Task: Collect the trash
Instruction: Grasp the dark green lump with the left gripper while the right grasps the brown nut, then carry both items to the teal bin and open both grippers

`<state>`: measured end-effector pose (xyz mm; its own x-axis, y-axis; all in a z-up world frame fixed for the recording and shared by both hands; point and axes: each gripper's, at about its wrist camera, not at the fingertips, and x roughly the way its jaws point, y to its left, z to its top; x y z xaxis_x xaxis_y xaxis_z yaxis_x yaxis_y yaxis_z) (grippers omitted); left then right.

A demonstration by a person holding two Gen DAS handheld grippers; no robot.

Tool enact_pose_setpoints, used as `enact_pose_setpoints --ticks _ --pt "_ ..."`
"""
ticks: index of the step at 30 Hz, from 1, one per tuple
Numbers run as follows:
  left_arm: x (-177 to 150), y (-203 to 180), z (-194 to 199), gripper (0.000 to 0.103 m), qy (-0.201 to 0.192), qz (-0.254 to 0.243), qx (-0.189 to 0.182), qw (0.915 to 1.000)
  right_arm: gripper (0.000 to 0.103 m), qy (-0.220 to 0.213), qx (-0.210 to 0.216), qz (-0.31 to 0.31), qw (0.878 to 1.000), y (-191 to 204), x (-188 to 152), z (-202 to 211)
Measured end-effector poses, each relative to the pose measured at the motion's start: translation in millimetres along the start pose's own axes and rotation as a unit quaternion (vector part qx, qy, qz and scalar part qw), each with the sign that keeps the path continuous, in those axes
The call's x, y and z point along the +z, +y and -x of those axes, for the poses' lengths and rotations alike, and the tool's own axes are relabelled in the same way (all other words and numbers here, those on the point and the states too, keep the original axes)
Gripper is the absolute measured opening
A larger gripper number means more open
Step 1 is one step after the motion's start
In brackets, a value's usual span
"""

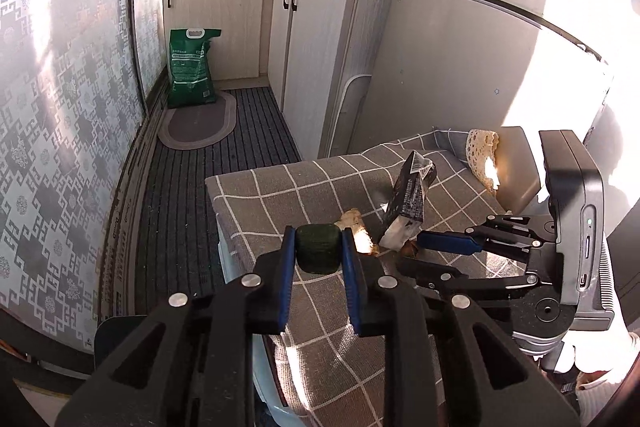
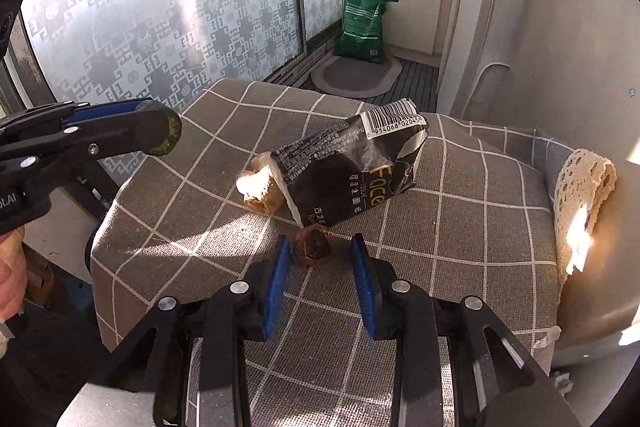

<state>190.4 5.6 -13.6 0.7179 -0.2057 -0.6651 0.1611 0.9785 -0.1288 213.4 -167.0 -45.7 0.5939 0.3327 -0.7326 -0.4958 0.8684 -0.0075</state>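
My left gripper (image 1: 319, 247) is shut on a dark green squashed lump of trash (image 1: 318, 249), held above the near edge of a grey checked cloth (image 1: 320, 187); it also shows in the right wrist view (image 2: 160, 131). A black crumpled tissue packet (image 2: 352, 167) lies on the cloth, with a beige crumpled scrap (image 2: 258, 189) at its left end. A small brown shell with a dark middle (image 2: 314, 247) lies just below the packet. My right gripper (image 2: 320, 251) is open, its fingers on either side of that shell, and shows in the left wrist view (image 1: 416, 251).
A cream lace doily (image 2: 584, 195) hangs over the cloth's right end. A green sack (image 1: 190, 67) stands on an oval mat (image 1: 196, 121) by white cabinets (image 1: 320, 39). A patterned glass door (image 2: 160, 19) runs along the left.
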Motion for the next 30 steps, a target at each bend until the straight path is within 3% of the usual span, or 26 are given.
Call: enact_pose_setpoints --ticks 2,10,30 --pt "-1.7 2.9 3.1 0.024 0.0 0.001 0.001 1.0 0.019 0.001 -0.001 0.002 1.0 1.1 1.7 -1.1" --pt "-2.9 15.9 25.6 0.024 -0.014 0.011 0.006 0.9998 0.019 0.005 -0.006 -0.002 1.0 7.9 6.3 3.9" --pt "-39.9 73.6 71.3 0.024 -0.014 0.049 0.046 0.9976 0.019 -0.037 0.066 0.031 0.997 89.8 37.2 33.9"
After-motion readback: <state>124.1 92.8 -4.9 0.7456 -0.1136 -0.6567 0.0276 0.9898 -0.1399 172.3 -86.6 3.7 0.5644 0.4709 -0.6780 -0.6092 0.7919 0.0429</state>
